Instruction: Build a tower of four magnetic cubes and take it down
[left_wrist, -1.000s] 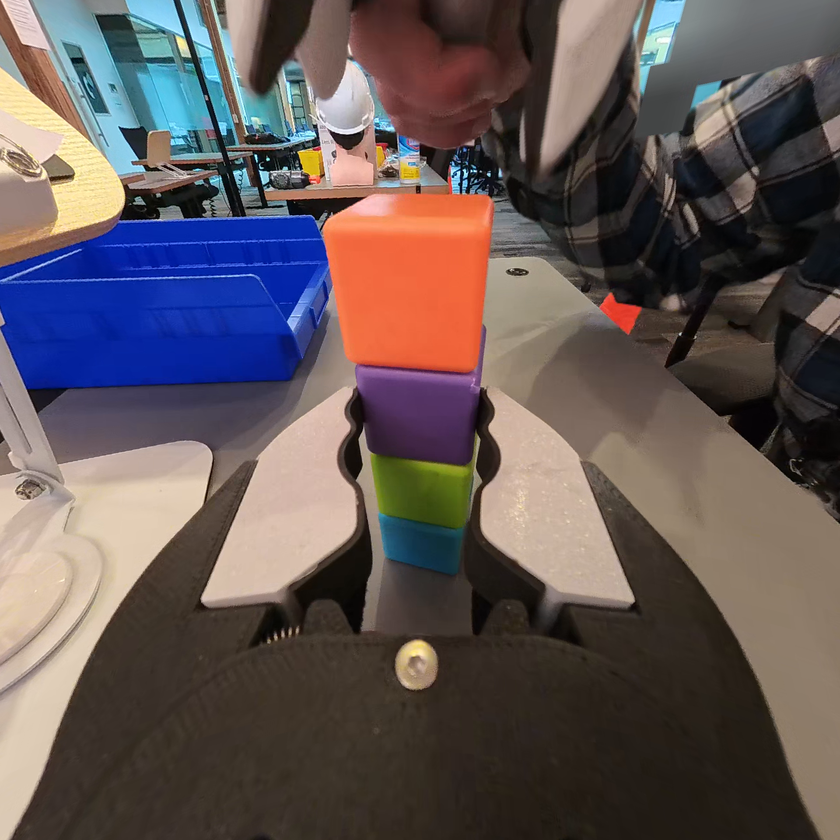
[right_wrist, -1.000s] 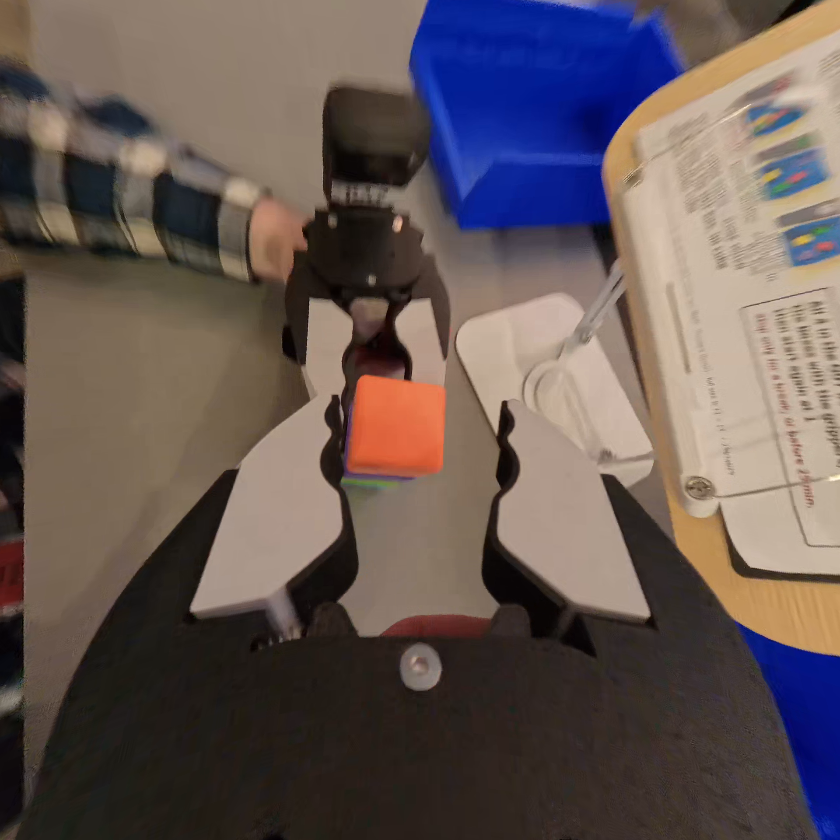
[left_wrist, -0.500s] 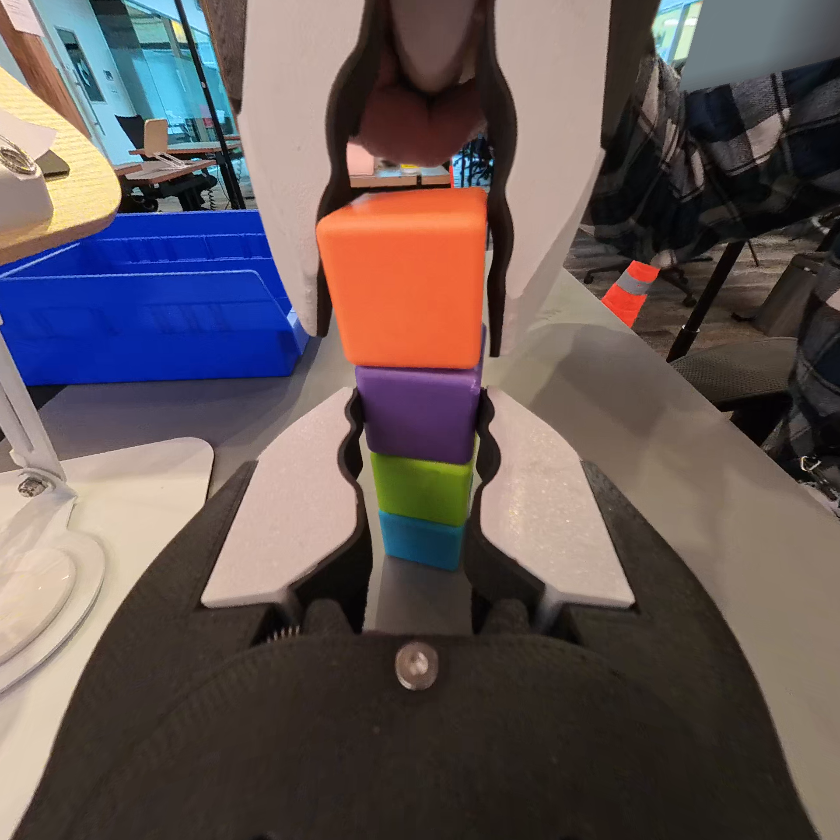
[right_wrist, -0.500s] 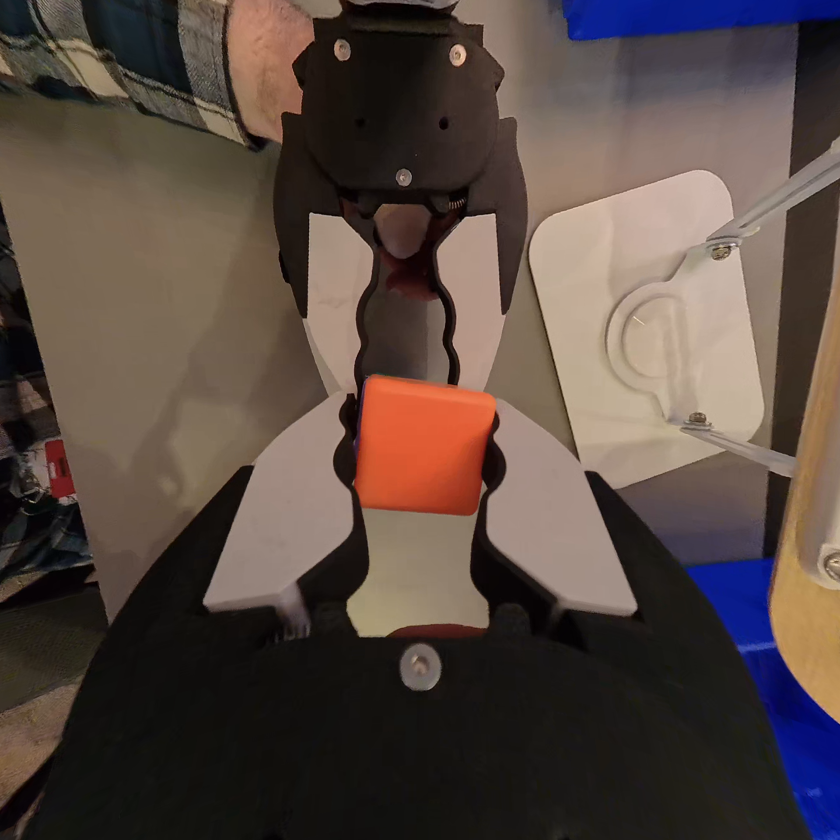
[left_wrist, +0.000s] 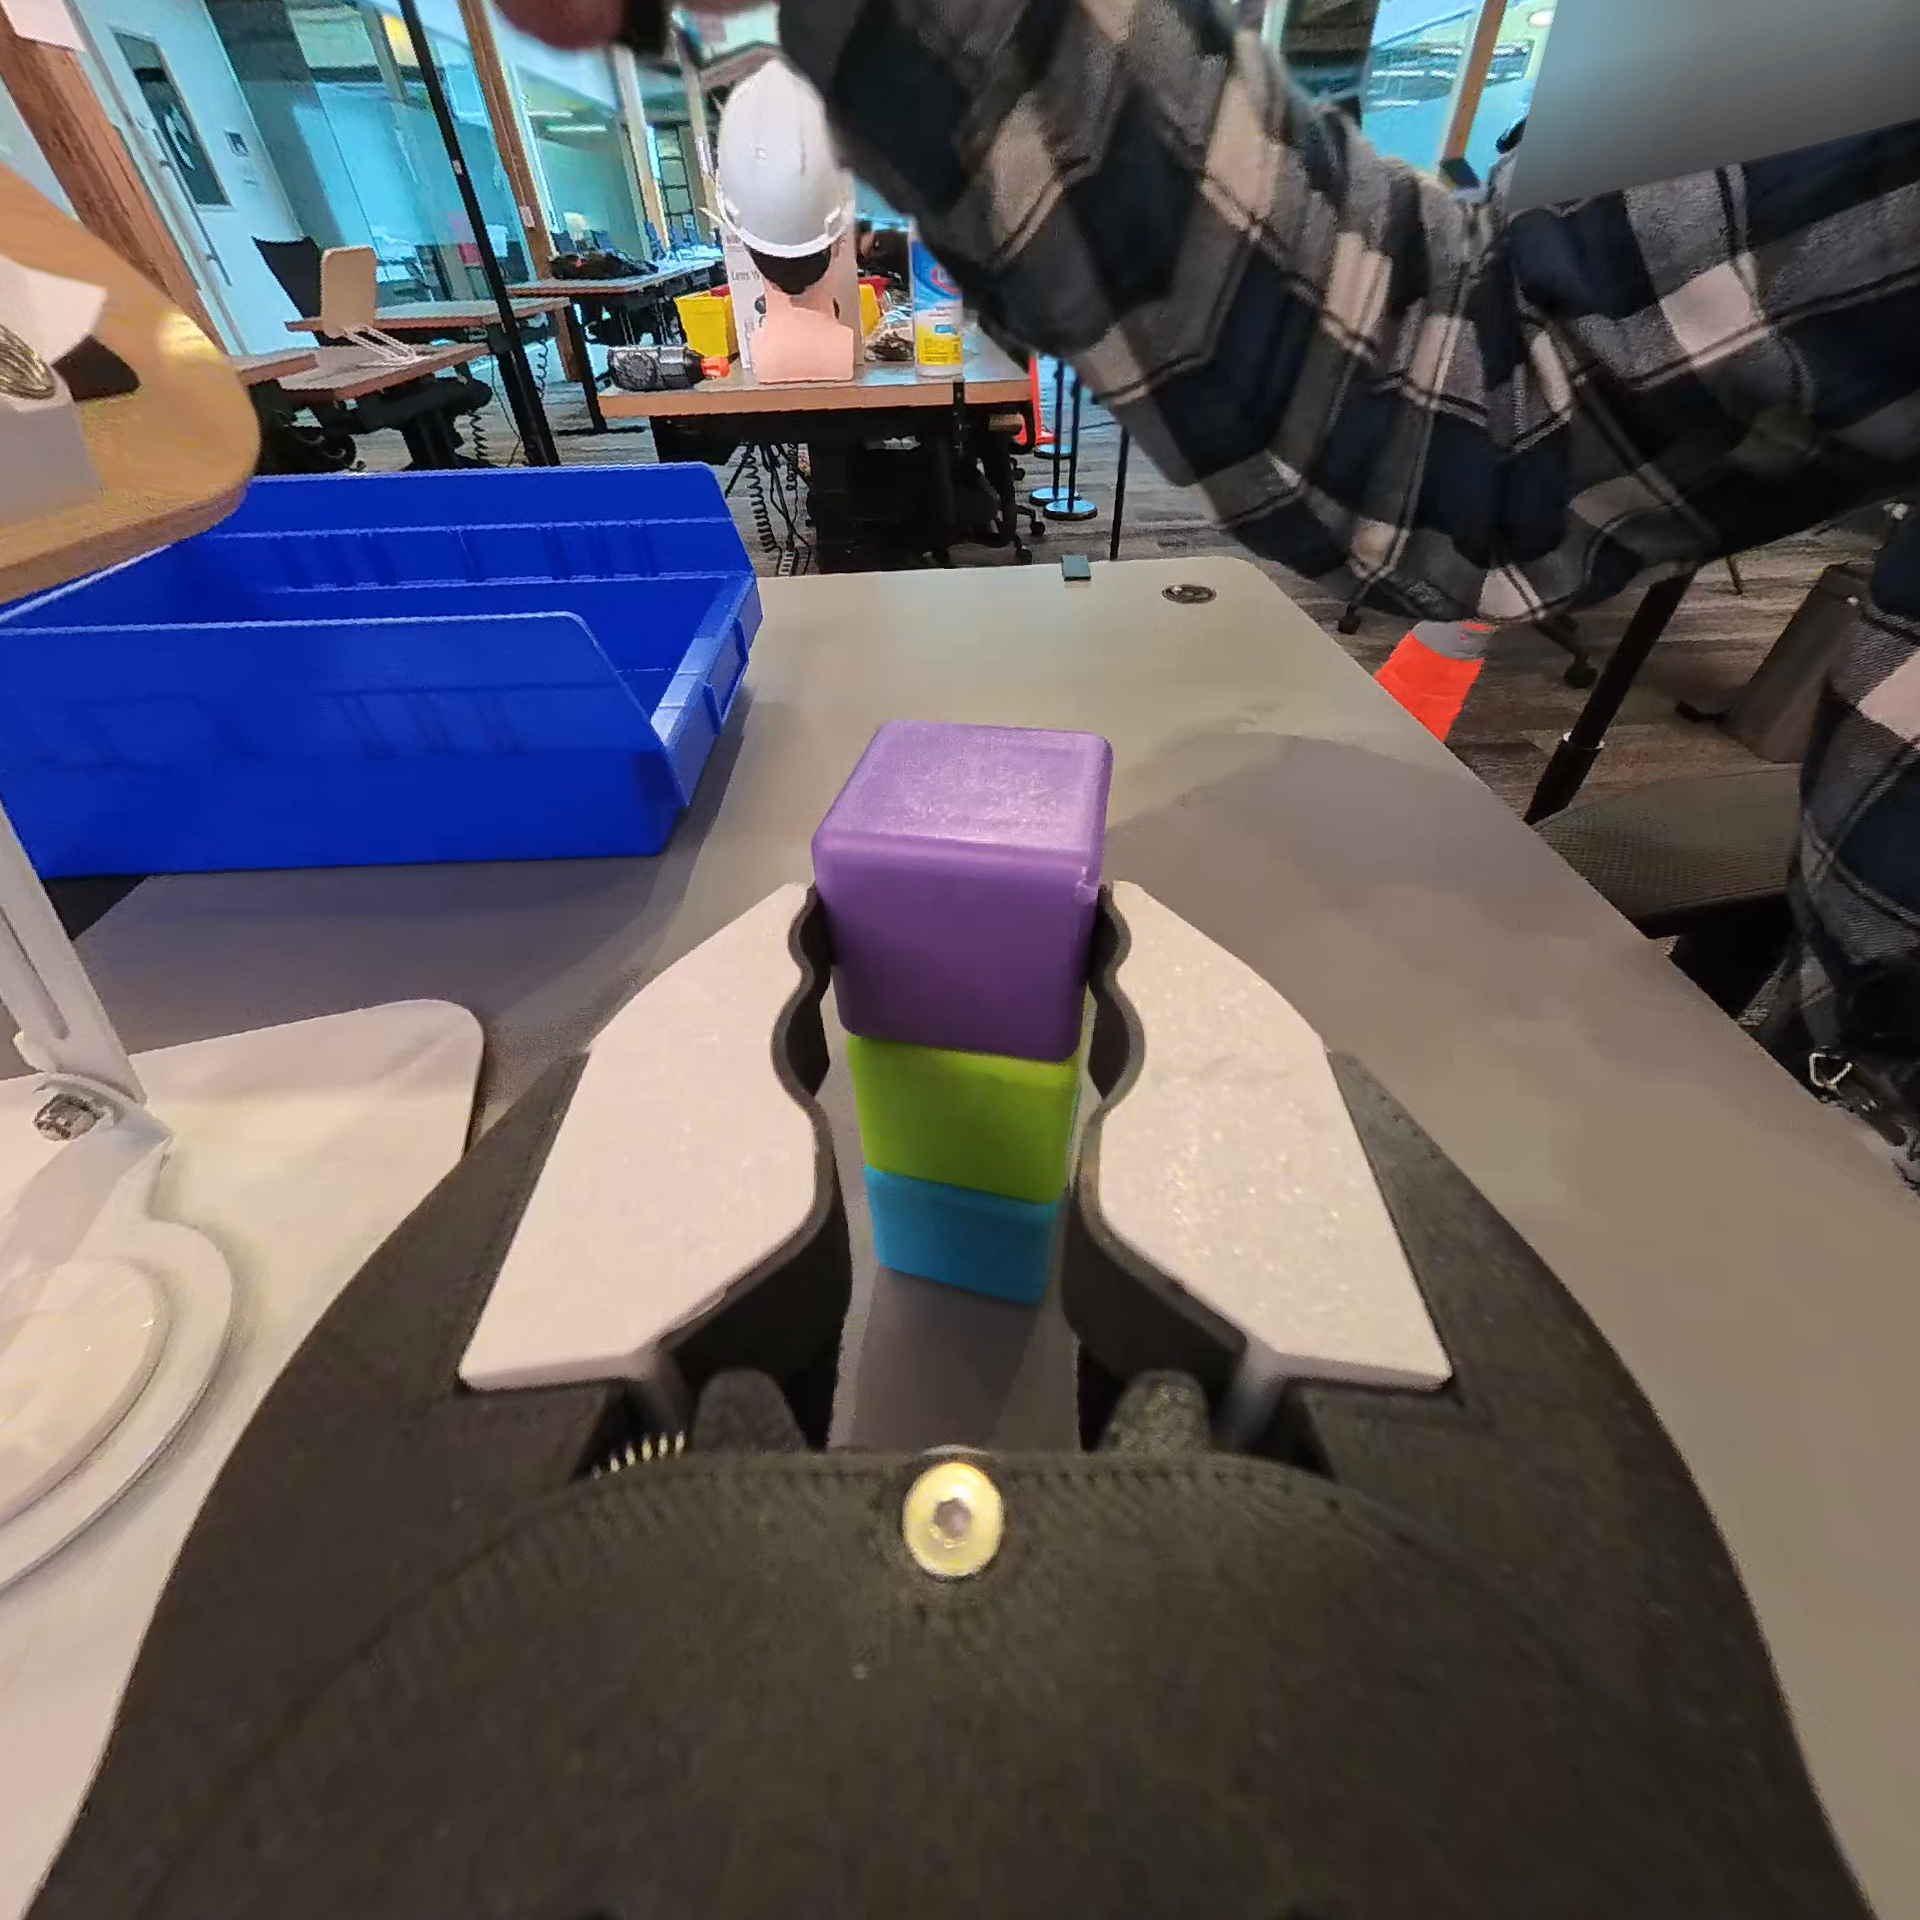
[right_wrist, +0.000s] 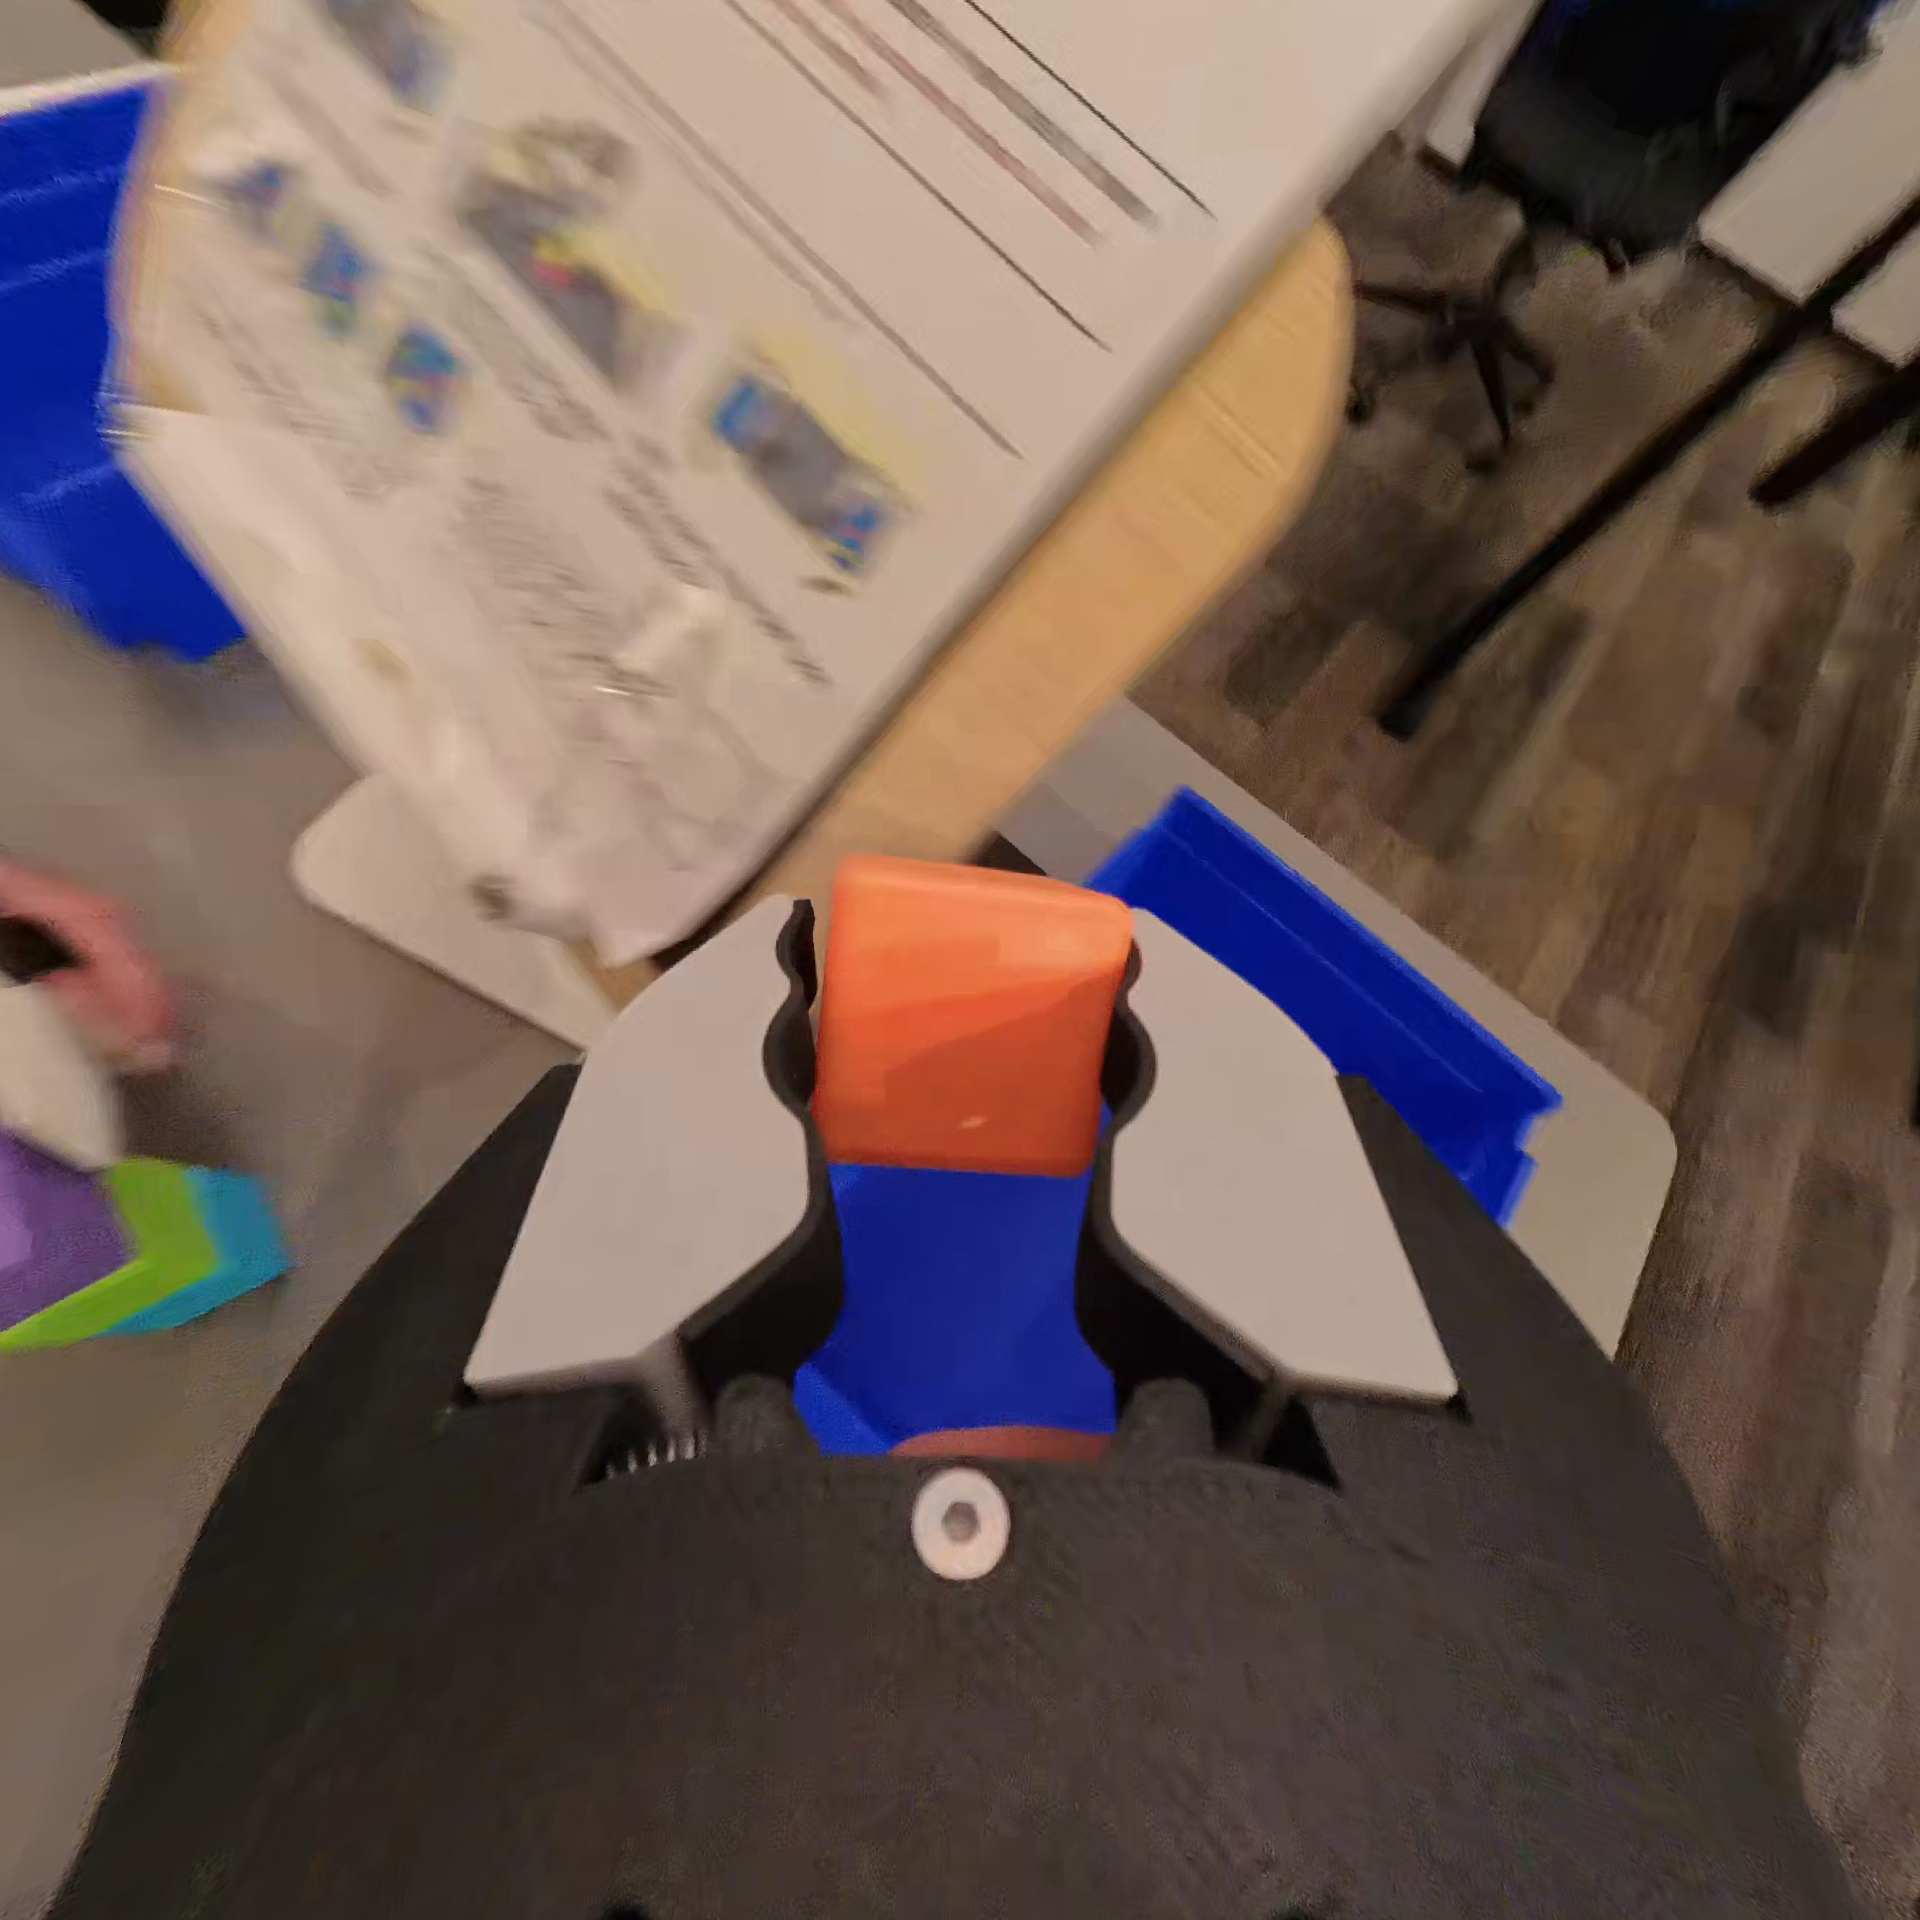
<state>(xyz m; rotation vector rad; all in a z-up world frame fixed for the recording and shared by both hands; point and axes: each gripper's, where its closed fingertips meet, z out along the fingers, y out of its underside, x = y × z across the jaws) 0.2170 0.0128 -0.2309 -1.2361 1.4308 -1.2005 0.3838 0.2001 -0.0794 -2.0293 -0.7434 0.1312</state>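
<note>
A stack of three cubes stands on the grey table (left_wrist: 1351, 935): purple cube (left_wrist: 961, 883) on top, green cube (left_wrist: 961, 1117) in the middle, teal cube (left_wrist: 956, 1242) at the bottom. My left gripper (left_wrist: 958, 940) is shut on the purple cube, its fingertips (left_wrist: 800, 935) pressed to both sides. My right gripper (right_wrist: 961, 961) is shut on the orange cube (right_wrist: 961, 1023) and holds it in the air, away from the stack. The stack shows blurred at the lower left of the right wrist view (right_wrist: 125, 1247).
A blue bin (left_wrist: 364, 665) stands at the back left of the table. A white stand base (left_wrist: 260, 1122) and a wooden shelf (left_wrist: 125, 447) are at the left. A person's plaid sleeve (left_wrist: 1351, 312) reaches overhead. Another blue bin (right_wrist: 1351, 997) lies below the right gripper.
My right gripper closed on the orange cube, pulled it off the top of the tower and swung away with it. The left gripper kept its hold on the purple cube.
</note>
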